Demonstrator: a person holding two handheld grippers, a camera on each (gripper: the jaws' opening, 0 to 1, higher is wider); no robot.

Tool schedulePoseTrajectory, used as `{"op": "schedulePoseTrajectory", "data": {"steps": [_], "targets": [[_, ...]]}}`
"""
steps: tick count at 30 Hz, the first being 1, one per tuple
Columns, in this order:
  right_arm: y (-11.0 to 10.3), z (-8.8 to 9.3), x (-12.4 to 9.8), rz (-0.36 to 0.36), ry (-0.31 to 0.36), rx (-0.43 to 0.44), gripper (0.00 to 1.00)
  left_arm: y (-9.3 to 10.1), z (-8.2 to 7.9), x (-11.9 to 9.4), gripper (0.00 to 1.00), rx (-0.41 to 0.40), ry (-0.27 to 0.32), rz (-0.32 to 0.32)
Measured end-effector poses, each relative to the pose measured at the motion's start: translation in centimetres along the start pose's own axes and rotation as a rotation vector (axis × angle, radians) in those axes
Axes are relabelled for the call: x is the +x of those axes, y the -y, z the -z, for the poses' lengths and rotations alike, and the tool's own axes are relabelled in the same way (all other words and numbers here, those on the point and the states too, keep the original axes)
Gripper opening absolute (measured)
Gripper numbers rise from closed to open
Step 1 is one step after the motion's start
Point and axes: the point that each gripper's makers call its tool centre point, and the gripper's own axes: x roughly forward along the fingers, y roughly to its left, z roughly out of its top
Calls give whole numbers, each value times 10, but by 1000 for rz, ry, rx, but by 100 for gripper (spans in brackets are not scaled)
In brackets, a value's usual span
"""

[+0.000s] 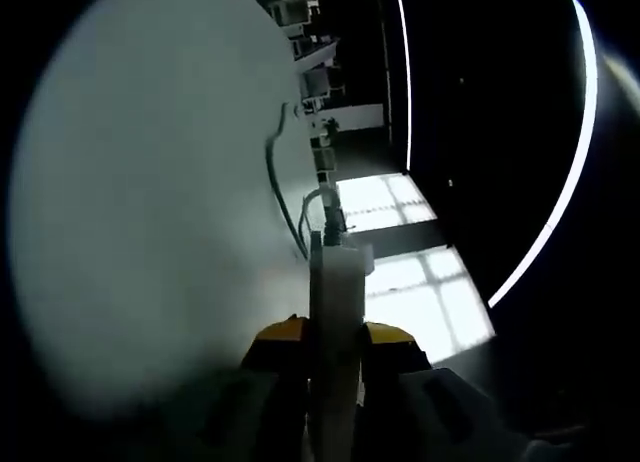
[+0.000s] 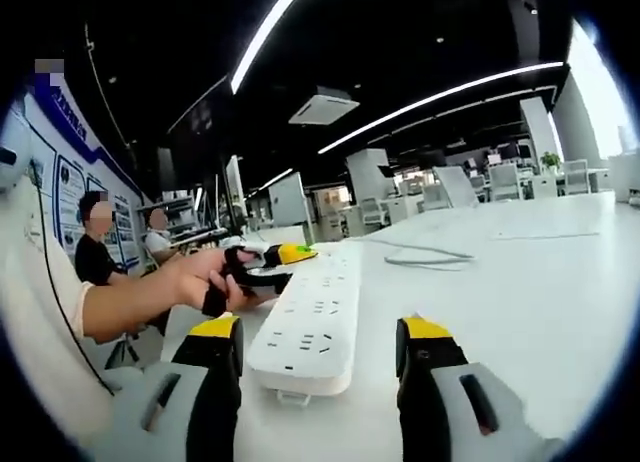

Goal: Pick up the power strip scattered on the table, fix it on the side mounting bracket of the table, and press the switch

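Note:
A white power strip (image 2: 310,322) lies lengthwise on the white table (image 2: 540,282), sockets up. Its grey cable (image 2: 425,254) curls away across the tabletop behind it. My left gripper (image 2: 272,262), held by a person's hand (image 2: 205,280), is shut on the strip's far left side. In the left gripper view the strip (image 1: 338,282) stands edge-on between the yellow-tipped jaws of my left gripper (image 1: 335,334), with the cable (image 1: 282,182) trailing over the table (image 1: 150,202). My right gripper (image 2: 320,332) is open, and the strip's near end sits between its jaws with a gap on each side.
The table's left edge (image 2: 190,332) runs close beside the strip. Two people (image 2: 100,247) sit beyond it by a wall with posters (image 2: 60,172). Desks and chairs (image 2: 490,182) stand far behind. Open tabletop stretches to the right.

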Motion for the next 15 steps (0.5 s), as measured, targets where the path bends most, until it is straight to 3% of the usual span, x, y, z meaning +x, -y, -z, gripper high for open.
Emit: {"op": "schedulePoseTrajectory", "data": {"steps": [7, 15], "targets": [[0, -6, -3, -25, 16, 92, 55, 2, 3, -1, 22, -1, -38, 13], [-6, -2, 1, -33, -7, 96, 55, 6, 6, -6, 22, -23, -74, 51]]}}
